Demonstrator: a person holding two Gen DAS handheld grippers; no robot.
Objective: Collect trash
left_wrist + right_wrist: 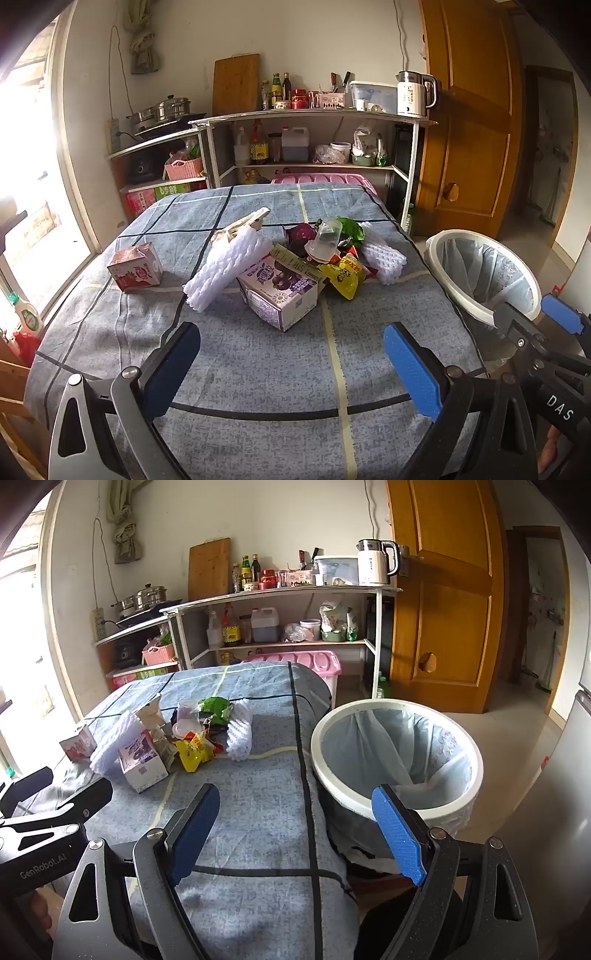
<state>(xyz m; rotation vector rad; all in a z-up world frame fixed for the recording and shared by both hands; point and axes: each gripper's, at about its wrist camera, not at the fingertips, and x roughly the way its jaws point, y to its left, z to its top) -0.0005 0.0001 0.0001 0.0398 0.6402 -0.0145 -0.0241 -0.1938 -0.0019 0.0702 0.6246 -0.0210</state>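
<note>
Trash lies in a heap on the blue checked tablecloth (258, 369): a purple milk carton (280, 295), a white foam net (225, 269), a second foam net (384, 258), a clear plastic cup (325, 238), a yellow snack packet (341, 278), a green wrapper (351, 227) and a red carton (135, 267) apart at the left. A white bin (397, 757) with a clear liner stands beside the table's right edge. My left gripper (291, 354) is open and empty, short of the heap. My right gripper (295, 823) is open and empty over the table's right edge, next to the bin.
Shelves (314, 118) with bottles, a kettle (413, 94) and pots stand behind the table. A pink crate (314, 662) sits on the floor beyond it. A wooden door (443, 590) is at the right. A bright window (26, 184) is at the left.
</note>
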